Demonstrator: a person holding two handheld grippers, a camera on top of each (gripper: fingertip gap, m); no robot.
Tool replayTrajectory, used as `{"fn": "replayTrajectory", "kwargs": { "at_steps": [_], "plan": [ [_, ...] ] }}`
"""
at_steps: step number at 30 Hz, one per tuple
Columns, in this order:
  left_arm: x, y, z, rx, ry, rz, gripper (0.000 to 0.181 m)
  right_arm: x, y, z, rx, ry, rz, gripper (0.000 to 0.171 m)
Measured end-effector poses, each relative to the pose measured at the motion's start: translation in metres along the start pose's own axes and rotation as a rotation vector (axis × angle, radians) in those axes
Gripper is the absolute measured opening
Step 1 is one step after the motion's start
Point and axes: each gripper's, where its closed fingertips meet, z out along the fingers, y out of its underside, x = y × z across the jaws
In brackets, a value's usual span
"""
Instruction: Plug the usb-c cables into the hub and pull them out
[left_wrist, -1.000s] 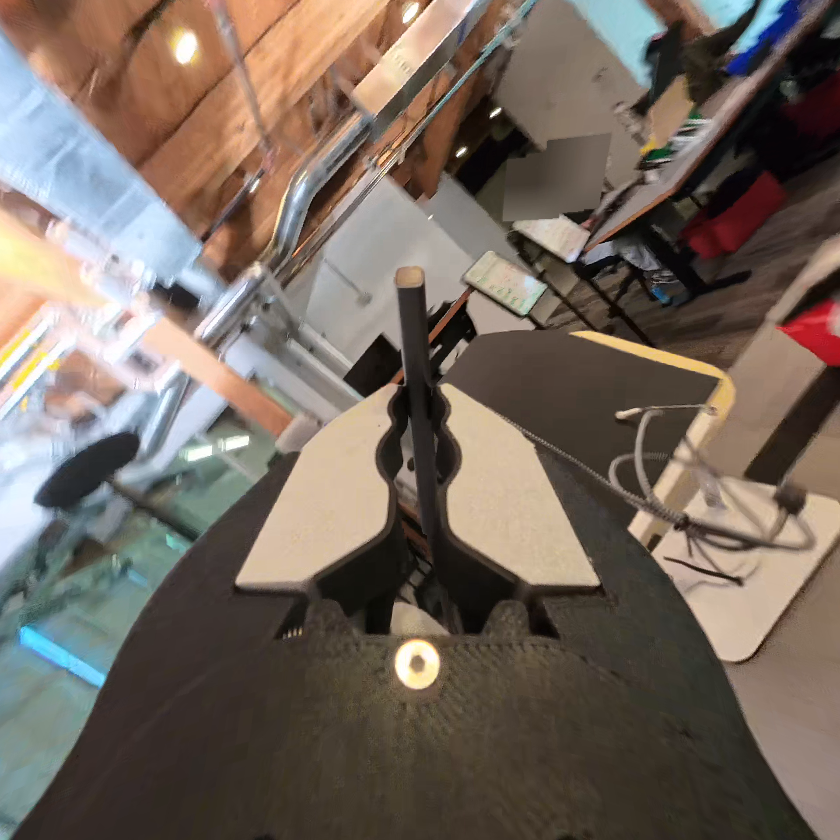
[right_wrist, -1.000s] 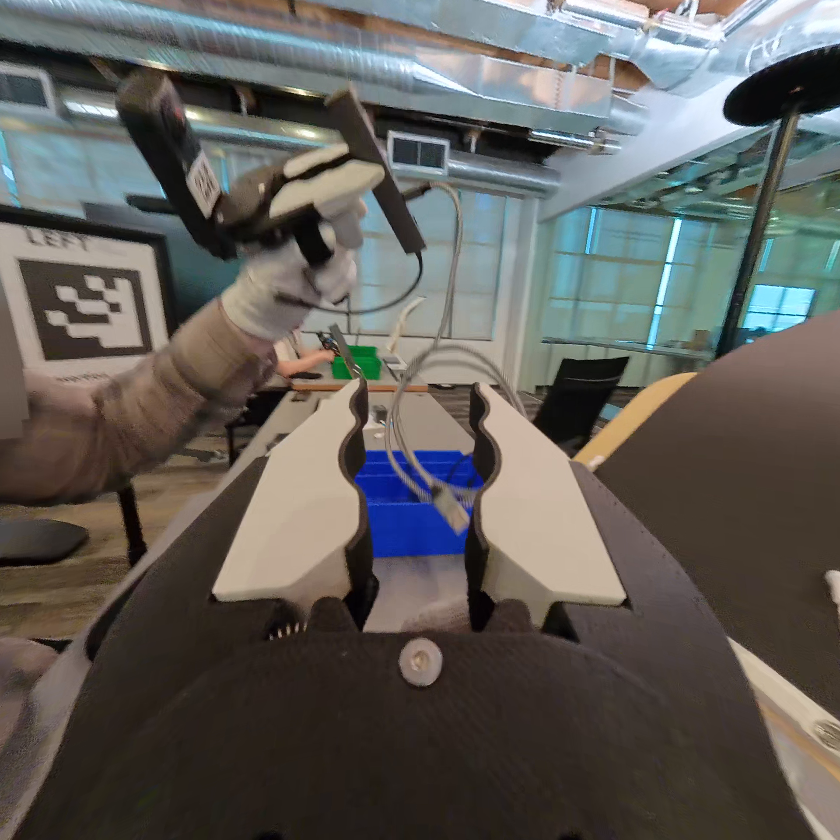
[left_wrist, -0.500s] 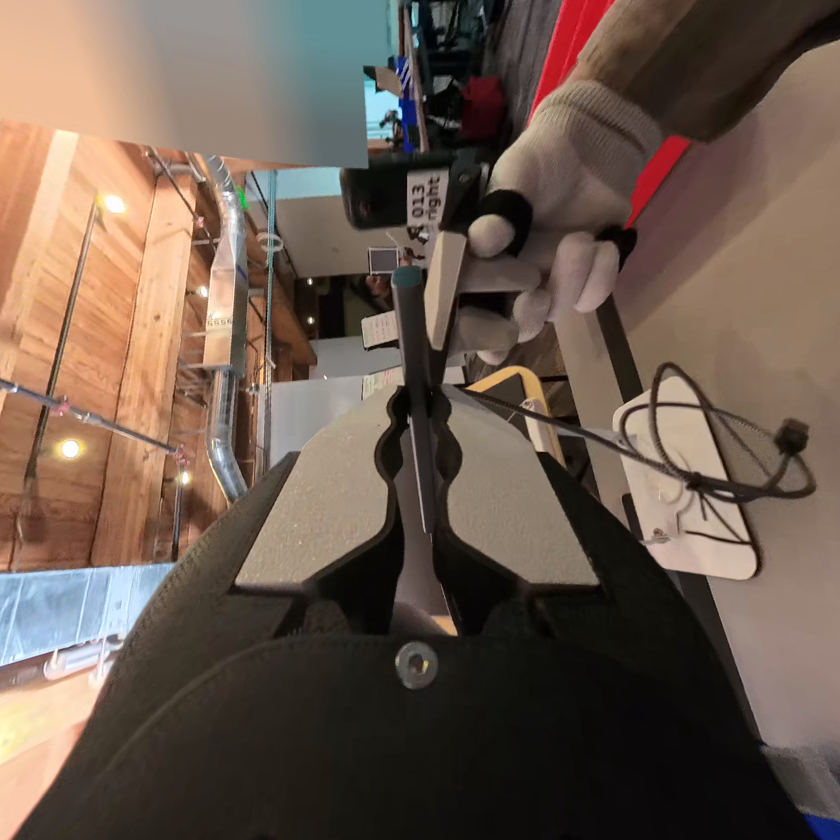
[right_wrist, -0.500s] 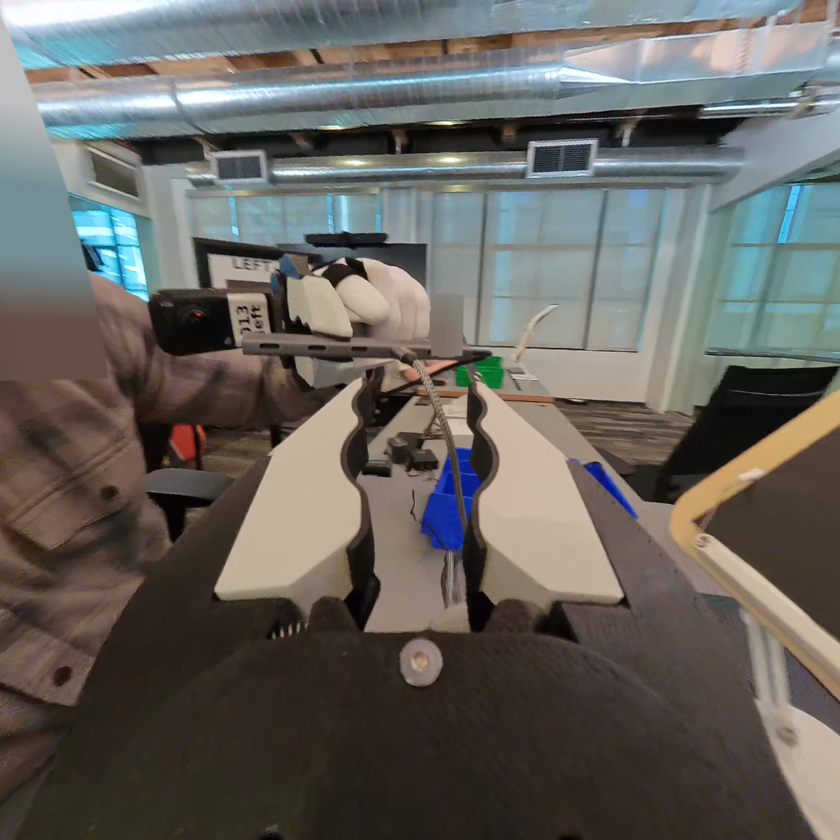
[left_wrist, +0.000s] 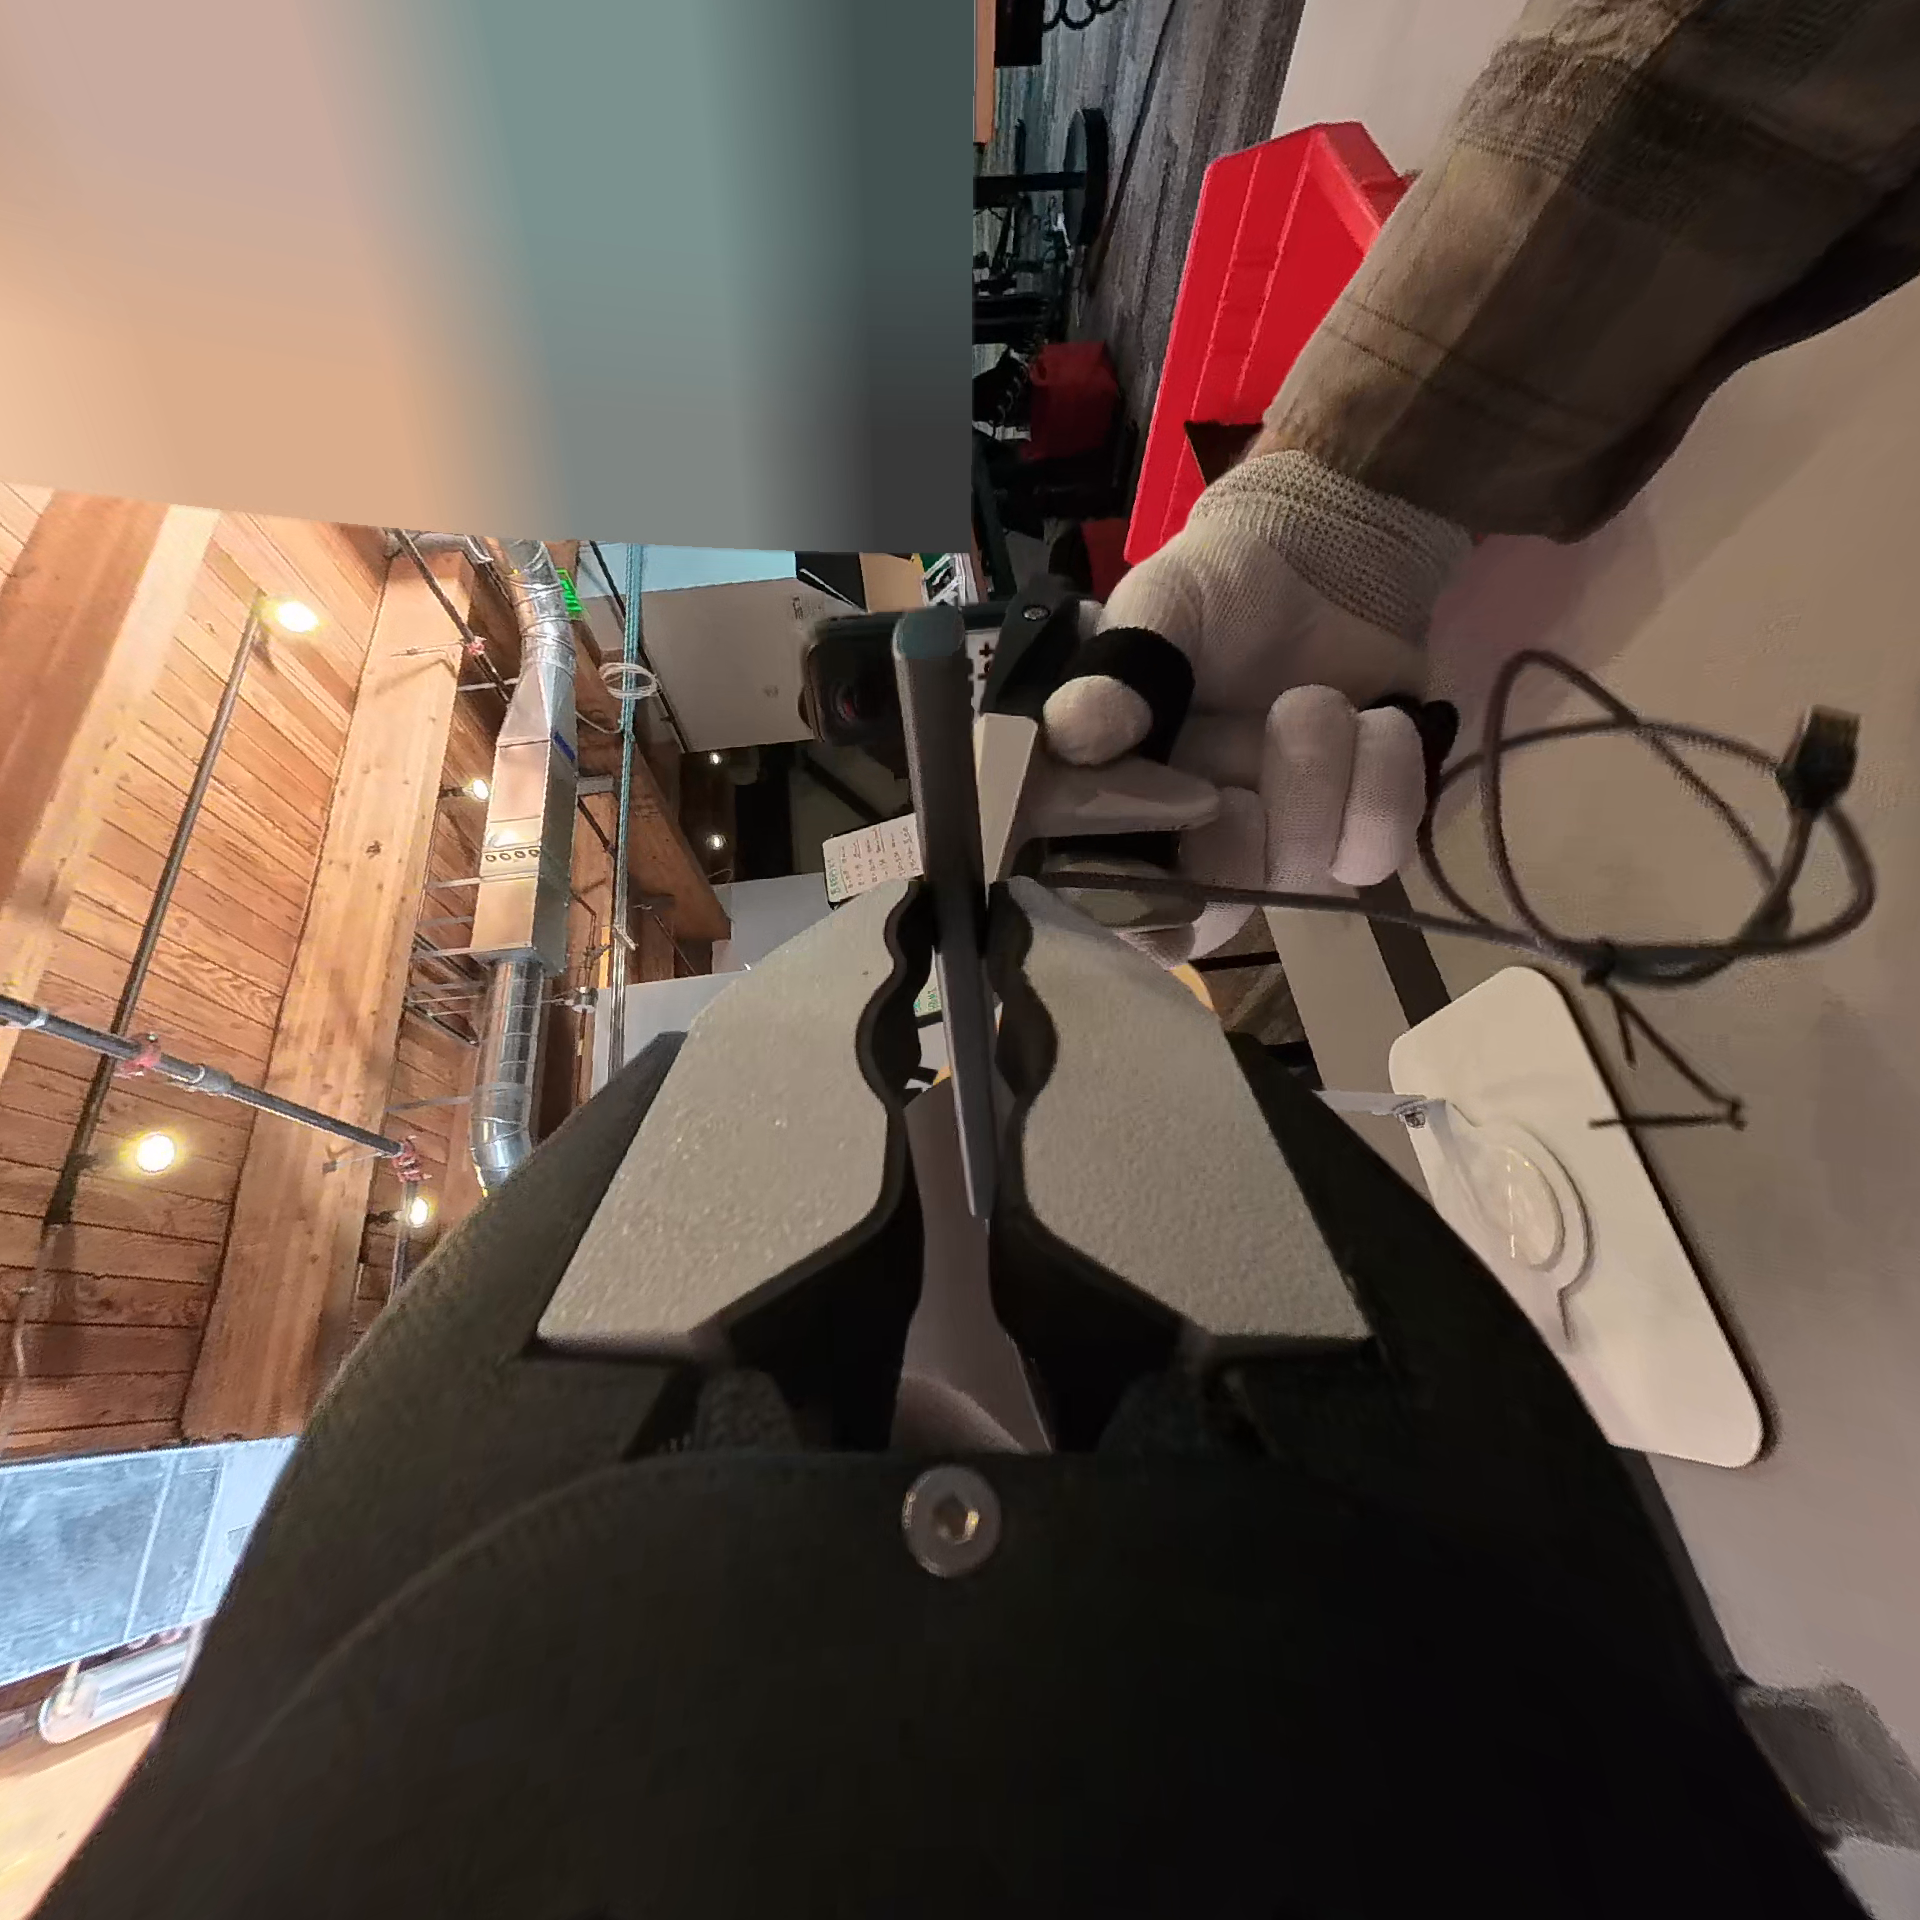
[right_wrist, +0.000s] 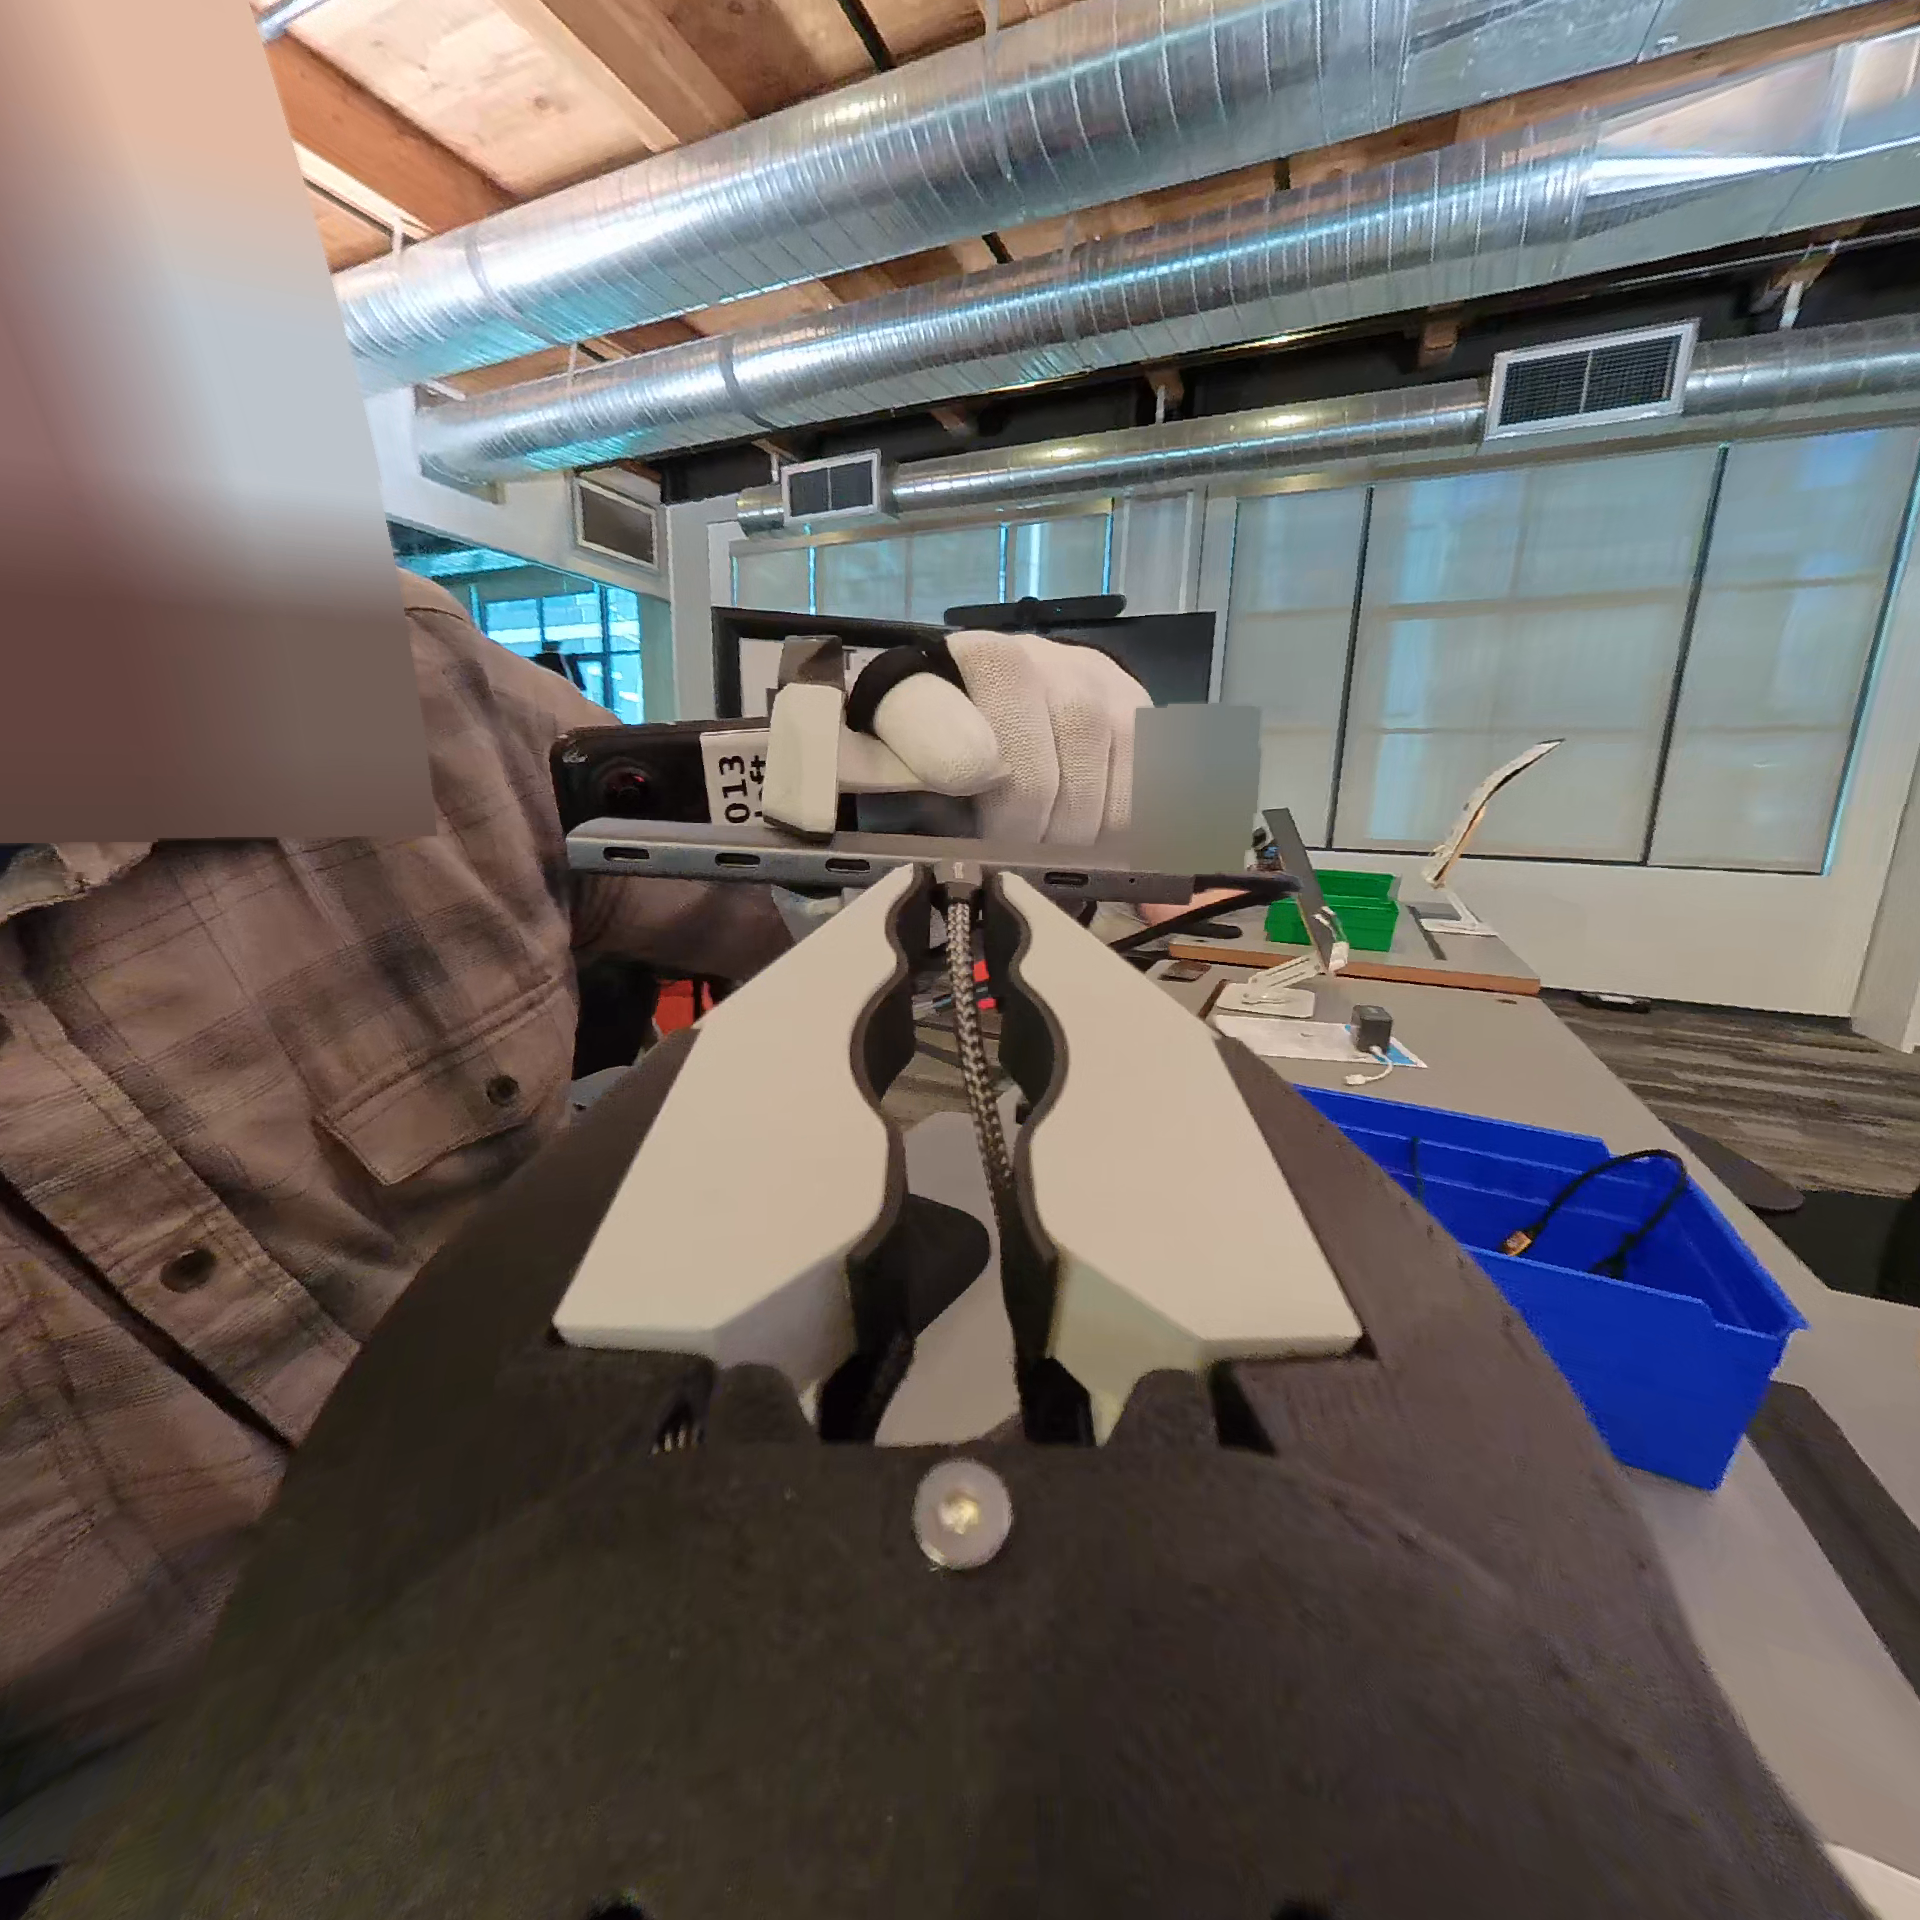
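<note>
My left gripper (left_wrist: 951, 914) is shut on a slim grey hub (left_wrist: 935, 748), seen edge-on between its pads. In the right wrist view the hub (right_wrist: 727, 860) lies level, with several ports along its near edge. My right gripper (right_wrist: 954, 888) is shut on a braided usb-c cable (right_wrist: 971, 1039). Its plug (right_wrist: 954, 875) meets a port near the hub's middle; I cannot tell how deep it sits. The hub's own dark cable (left_wrist: 1662, 925) loops off to the right. Gloved hands (right_wrist: 1039, 748) hold both grippers.
A white plate (left_wrist: 1621, 1278) lies on the grey table (left_wrist: 1766, 582) under the dark cable loop. A red bin (left_wrist: 1268, 291) stands beyond. A blue bin (right_wrist: 1621, 1351) holding a black cable sits at my right, with a green bin (right_wrist: 1335, 914) farther back. The person's shirt (right_wrist: 208, 1091) fills the left. Left and right tips are no more than a few centimetres apart.
The two grippers have come together. The left one has swung the hub level. The right one has closed on the braided cable and brought its plug up to the hub.
</note>
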Motion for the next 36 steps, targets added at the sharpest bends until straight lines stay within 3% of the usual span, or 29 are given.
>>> {"fn": "replayTrajectory", "kwargs": {
  "at_steps": [11,14,17,22,25,30,33,35,36],
  "plan": [
    [-0.007,0.018,0.003,-0.058,-0.059,-0.06,0.011,0.016,-0.008,-0.004,0.043,0.102,-0.09,0.007],
    [-0.012,0.024,0.0,-0.083,-0.078,-0.14,0.02,0.02,-0.011,-0.01,0.046,0.145,-0.115,0.006],
    [-0.019,0.032,-0.005,-0.106,-0.09,-0.319,0.032,0.025,-0.012,-0.017,0.029,0.195,-0.141,0.007],
    [-0.028,0.05,-0.021,-0.102,-0.054,-0.838,0.052,0.038,-0.009,-0.029,-0.036,0.308,-0.201,0.007],
    [-0.023,0.065,-0.029,-0.152,-0.011,-1.033,0.076,0.044,-0.009,-0.035,-0.069,0.37,-0.237,0.007],
    [0.003,0.07,-0.02,-0.379,0.06,-0.781,0.115,0.054,-0.004,-0.036,-0.166,0.469,-0.285,0.006],
    [0.023,0.07,-0.007,-0.462,0.137,-0.608,0.122,0.051,-0.003,-0.031,-0.193,0.466,-0.311,0.006],
    [0.035,0.066,-0.001,-0.404,0.228,-0.705,0.117,0.048,-0.005,-0.028,-0.183,0.448,-0.32,0.007],
    [0.038,0.059,0.001,-0.34,0.292,-0.862,0.115,0.048,-0.005,-0.028,-0.186,0.45,-0.328,0.007]
  ]
}}
